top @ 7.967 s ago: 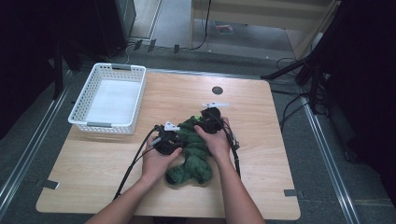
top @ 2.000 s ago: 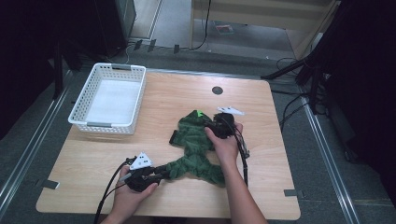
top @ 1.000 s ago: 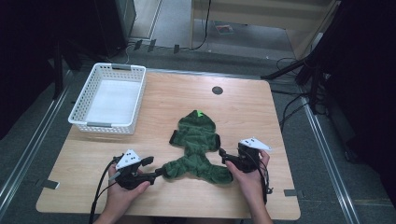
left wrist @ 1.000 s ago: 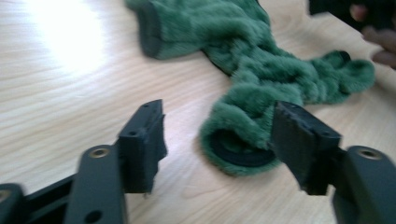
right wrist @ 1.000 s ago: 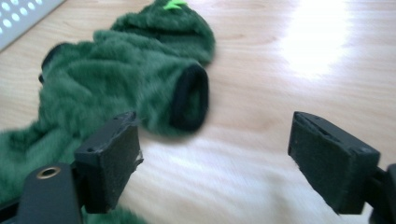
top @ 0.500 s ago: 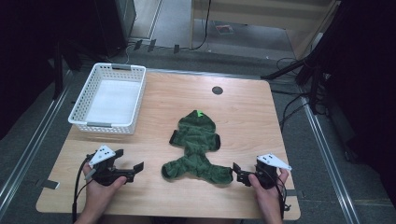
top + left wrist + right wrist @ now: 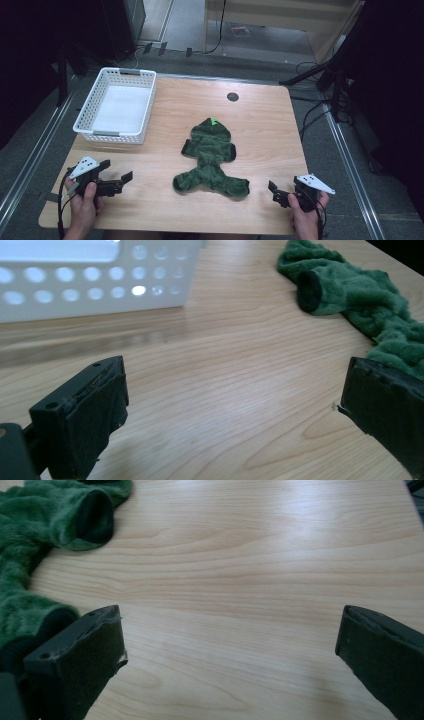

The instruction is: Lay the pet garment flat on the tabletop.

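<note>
A fuzzy green garment (image 7: 212, 155) lies spread flat in the middle of the wooden table (image 7: 265, 125), its hood pointing away from me. My left gripper (image 7: 117, 171) rests at the near left and is open; its jaws have just been opening and nothing is between them. My right gripper (image 7: 275, 193) sits at the near right edge and is open too, its jaws also just opened and bare. In the left gripper view (image 7: 235, 390) the garment (image 7: 360, 295) lies ahead to the right. From the right gripper (image 7: 230, 630) the garment (image 7: 45, 520) is off to the left.
A white perforated basket (image 7: 115, 105) with nothing in it stands at the table's far left; its wall (image 7: 95, 285) shows ahead of the left gripper. A small dark round hole (image 7: 232, 96) marks the far middle of the table. Cables and dark floor surround it.
Both hands have drawn outward from the garment, the left one leftward and the right one rightward toward the near edge. The garment now lies alone, stretched flat.
</note>
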Tool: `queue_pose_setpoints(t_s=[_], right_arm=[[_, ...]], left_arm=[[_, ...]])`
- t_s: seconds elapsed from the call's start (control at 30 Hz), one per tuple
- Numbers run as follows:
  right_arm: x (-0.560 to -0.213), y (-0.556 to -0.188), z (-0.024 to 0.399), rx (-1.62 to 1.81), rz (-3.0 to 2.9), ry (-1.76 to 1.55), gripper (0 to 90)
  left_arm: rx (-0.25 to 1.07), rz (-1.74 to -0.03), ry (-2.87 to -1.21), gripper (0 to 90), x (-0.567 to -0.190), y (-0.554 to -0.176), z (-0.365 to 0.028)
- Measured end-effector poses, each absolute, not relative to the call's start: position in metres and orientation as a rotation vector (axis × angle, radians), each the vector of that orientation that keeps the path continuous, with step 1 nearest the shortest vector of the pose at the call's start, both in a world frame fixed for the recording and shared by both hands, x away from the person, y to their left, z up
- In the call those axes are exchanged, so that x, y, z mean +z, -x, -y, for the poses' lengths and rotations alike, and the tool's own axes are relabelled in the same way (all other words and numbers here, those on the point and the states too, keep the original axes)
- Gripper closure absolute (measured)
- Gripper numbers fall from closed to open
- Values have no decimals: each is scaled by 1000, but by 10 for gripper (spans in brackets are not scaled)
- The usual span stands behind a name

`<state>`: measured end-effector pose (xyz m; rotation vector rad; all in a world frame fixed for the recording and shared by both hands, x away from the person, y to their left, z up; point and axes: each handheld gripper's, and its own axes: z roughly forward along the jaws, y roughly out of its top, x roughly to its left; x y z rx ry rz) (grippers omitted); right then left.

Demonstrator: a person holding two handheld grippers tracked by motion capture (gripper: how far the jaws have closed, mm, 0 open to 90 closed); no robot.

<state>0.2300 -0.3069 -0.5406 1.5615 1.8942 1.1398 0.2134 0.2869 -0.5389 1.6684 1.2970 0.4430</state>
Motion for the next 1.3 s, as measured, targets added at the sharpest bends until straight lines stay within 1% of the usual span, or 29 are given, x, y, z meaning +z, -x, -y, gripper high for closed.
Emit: queue_pose_setpoints(t_s=[0.17, 0.4, 0.53, 0.67, 0.77, 0.97, 1.13, 1.3], right_arm=[[-544, -227, 323, 1117, -1858, -1586, 0], [-544, -224, 340, 1111, -1810, -1626, 0], [-544, -222, 346, 1080, -1796, -1625, 0], [-545, -220, 350, 1058, -1801, -1608, 0], [-545, -221, 353, 1075, -1789, -1621, 0], [-548, -223, 353, 1124, -1822, -1636, 0], [-549, -226, 349, 1094, -1866, -1614, 0], [-549, -226, 350, 1106, -1855, -1627, 0]], left_arm=[[481, -1330, -1664, 0, -540, -209, -305], [514, -1389, -1627, 0, -541, -200, -339], [575, -1424, -1630, 0, -542, -193, -358], [608, -1471, -1565, 0, -541, -190, -382], [616, -1483, -1533, 0, -542, -190, -391], [620, -1481, -1567, 0, -549, -195, -386], [627, -1483, -1597, 0, -552, -201, -381], [622, -1480, -1596, 0, -552, -202, -381]])
